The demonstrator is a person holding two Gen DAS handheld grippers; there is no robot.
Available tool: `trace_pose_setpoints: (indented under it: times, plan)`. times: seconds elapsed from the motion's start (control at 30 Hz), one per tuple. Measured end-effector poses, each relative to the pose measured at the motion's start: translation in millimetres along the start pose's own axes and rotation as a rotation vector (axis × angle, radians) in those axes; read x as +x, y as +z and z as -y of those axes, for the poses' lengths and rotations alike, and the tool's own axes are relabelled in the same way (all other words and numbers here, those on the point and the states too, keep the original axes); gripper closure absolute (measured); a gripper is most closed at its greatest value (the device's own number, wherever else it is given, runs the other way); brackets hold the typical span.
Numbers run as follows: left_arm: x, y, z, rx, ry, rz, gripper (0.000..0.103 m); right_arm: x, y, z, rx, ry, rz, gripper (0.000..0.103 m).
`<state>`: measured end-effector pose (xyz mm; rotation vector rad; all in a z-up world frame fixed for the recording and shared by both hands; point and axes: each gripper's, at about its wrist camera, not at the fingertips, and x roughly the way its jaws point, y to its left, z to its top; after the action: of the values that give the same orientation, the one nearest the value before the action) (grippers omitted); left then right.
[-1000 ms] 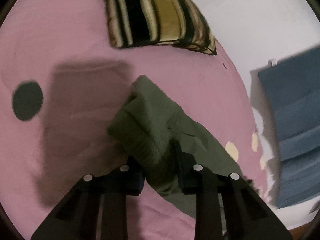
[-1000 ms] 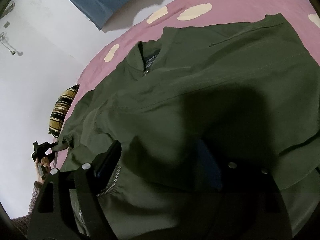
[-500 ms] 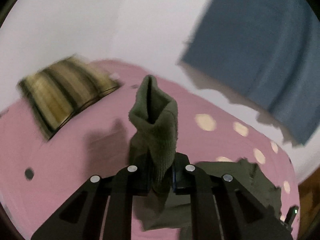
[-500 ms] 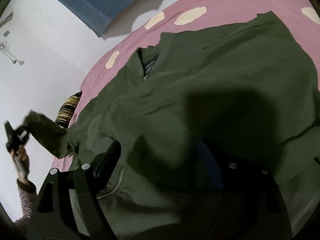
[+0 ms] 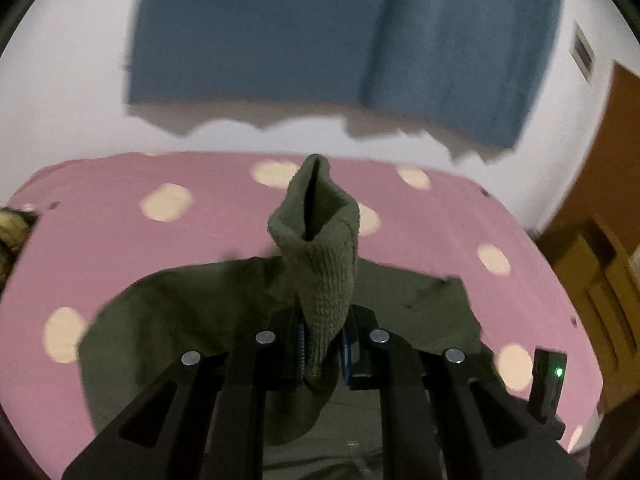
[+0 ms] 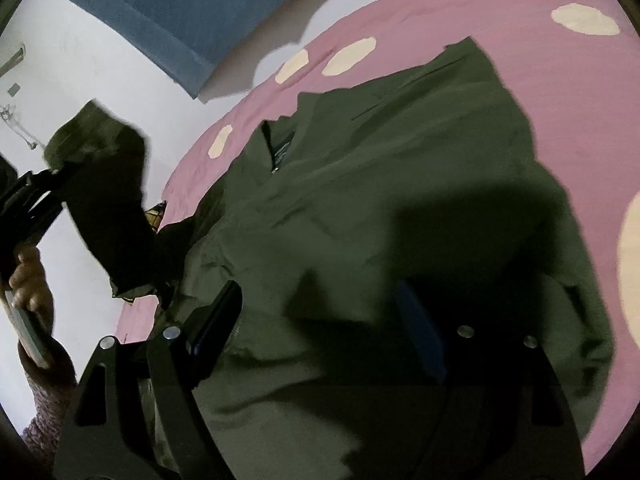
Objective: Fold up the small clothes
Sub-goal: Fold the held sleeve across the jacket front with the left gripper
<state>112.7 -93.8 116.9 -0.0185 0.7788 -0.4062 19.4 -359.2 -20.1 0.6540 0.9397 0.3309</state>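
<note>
While the olive jacket (image 6: 400,184) lies spread on the pink dotted bed (image 5: 100,248), the left gripper (image 5: 324,344) has its jaws clamped on the ribbed sleeve cuff (image 5: 320,240), raised above the bed. Right gripper (image 6: 320,320): jaws wide apart over the jacket body, pressing on nothing. Blue cloth (image 5: 320,32) hangs on the wall.
</note>
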Motion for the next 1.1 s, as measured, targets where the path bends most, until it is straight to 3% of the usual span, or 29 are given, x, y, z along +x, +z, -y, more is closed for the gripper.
trace_pose_setpoints:
  times: [0.1,0.27,0.4,0.47,0.57,0.73,0.87,0.93,1.1]
  plan:
    - [36.0,-16.1,37.3,0.052,-0.036,-0.064,0.089,-7.0,-1.1,11.6,0.034,0.004,0.008,0.024]
    - [88.8,-52.1,82.3,0.134,-0.028,-0.164,0.088,-11.0,-1.3,30.2,0.111,0.065,0.015,0.024]
    - [101.4,-66.2,100.8,0.195,-0.014,-0.176,0.080,-11.0,-1.0,32.0,0.115,0.071,0.015,0.023]
    - [91.4,-67.8,103.8,0.204,-0.029,-0.156,0.054,-10.9,-1.0,33.7,0.122,0.078,0.015,0.023]
    - [64.5,-65.9,101.8,0.192,-0.099,-0.078,0.035,-11.2,-0.6,36.6,0.139,0.096,0.015,0.024]
    - [18.5,-62.8,81.4,0.154,-0.202,0.020,0.027,-6.2,1.1,36.7,0.161,0.104,0.016,0.024]
    - [0.6,-66.0,51.3,0.101,-0.198,0.048,0.027,-5.6,0.8,36.7,0.170,0.108,0.019,0.024]
    - [-3.4,-73.5,29.4,0.089,-0.158,0.056,0.027,-3.1,0.7,35.5,0.175,0.109,0.011,0.024]
    - [3.1,-103.3,-30.7,0.048,0.022,0.041,0.027,1.2,7.1,31.2,0.152,0.081,-0.020,0.028]
